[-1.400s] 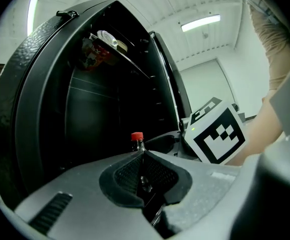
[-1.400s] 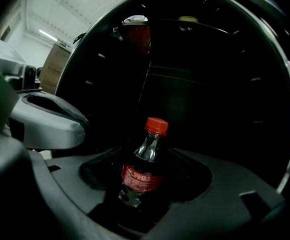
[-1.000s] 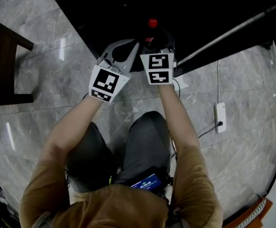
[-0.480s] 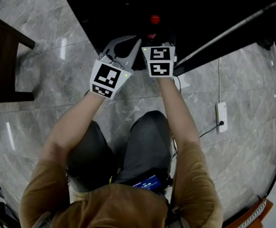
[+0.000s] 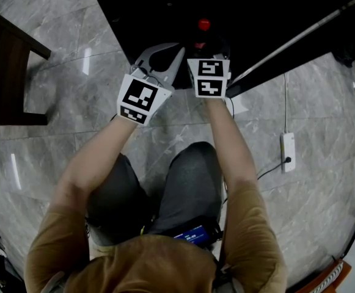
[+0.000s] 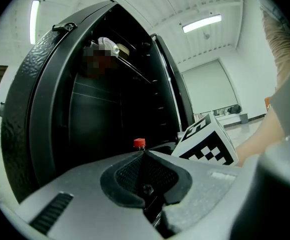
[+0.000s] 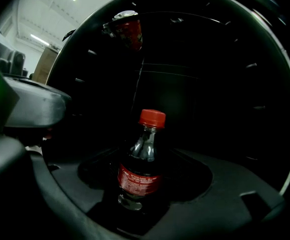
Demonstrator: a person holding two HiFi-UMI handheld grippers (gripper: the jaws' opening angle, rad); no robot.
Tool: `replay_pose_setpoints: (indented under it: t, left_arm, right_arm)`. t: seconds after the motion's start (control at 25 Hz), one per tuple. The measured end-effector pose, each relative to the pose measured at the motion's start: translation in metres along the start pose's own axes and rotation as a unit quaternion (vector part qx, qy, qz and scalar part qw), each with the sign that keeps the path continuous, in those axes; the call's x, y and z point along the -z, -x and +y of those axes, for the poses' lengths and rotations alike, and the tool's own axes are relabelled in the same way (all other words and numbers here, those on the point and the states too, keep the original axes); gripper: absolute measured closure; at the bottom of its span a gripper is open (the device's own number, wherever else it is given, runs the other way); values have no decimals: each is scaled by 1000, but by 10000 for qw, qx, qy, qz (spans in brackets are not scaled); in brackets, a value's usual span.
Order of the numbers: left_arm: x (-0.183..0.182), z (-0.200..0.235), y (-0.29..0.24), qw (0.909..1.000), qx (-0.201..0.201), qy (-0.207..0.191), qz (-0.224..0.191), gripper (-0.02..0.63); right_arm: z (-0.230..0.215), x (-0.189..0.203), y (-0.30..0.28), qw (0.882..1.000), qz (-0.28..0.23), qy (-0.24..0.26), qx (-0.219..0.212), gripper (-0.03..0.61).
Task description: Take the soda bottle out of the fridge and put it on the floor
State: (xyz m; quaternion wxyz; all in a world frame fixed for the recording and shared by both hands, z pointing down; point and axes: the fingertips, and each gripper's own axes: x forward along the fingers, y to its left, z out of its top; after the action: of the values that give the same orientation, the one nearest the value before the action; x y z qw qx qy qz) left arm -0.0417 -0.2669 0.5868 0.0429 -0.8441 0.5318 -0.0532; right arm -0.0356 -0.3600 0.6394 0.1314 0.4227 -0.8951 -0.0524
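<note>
1. The fridge (image 7: 219,84) is black and matte inside, with thin shelf lines across its far wall. In the left gripper view its outer rim has a pebbled surface.
2. The floor (image 5: 73,102) is glossy grey stone tile with pale veins.
3. The left gripper (image 6: 145,156) is smooth grey moulded plastic with black, fine-meshed pads. Its jaws meet in a V with nothing between them, at the fridge opening just left of the right gripper.
4. The right gripper (image 7: 137,196) has the same grey shell and dark pads. Its jaws press on the lower body of the bottle (image 7: 135,159) from both sides.
5. The bottle is small and made of clear plastic, with sloping, fluted shoulders, and is filled with dark soda. It has a round red cap (image 7: 151,118). A red label (image 7: 139,180) with white print wraps its waist, and a clear base shows below the label.
6. The bottle stands roughly upright, low inside the fridge. In the head view only its cap shows, a red dot in the dark just beyond the right gripper's black-and-white cube (image 5: 211,77).
</note>
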Motion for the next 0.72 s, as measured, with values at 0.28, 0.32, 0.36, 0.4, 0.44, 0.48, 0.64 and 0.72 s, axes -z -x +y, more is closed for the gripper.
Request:
replay_pose_setpoints:
  t: [0.28,0.32,0.36,0.4,0.44,0.48,0.64,0.72]
  left_arm:
    - [0,-2,6,9998,38,181,23,613]
    - [-2,-1,6,9995,34,330,3,612]
    - [-4,0,7,9989,36,458,-27,614]
    - [-7,1,8,9986,41,522,-60,612]
    - [-10,2,9,9986,45,520,-86,613]
    - [-12,3,10,9988,50,477,-99,612]
    - [-11,-2,10,9997,193,106,-41,614]
    - [-11,-10,10,9994,309,-120,-25,614]
  right_arm:
    - [10,-2,12,9996,-122,205,-155,285]
    - [10,-2,14,9995,-132,212,-168,285]
    - [9,-1,16,9995,-142,220,-179,285]
    - [9,-1,17,9994,-152,228,-194,285]
    - [10,-1,19,9994,-166,232,-212,285]
    - [10,-1,20,9993,-187,231,-227,285]
    - [11,-3,26,9990,-286,232,-262,285]
    - [15,-5,31,9986,-336,283,-307,285]
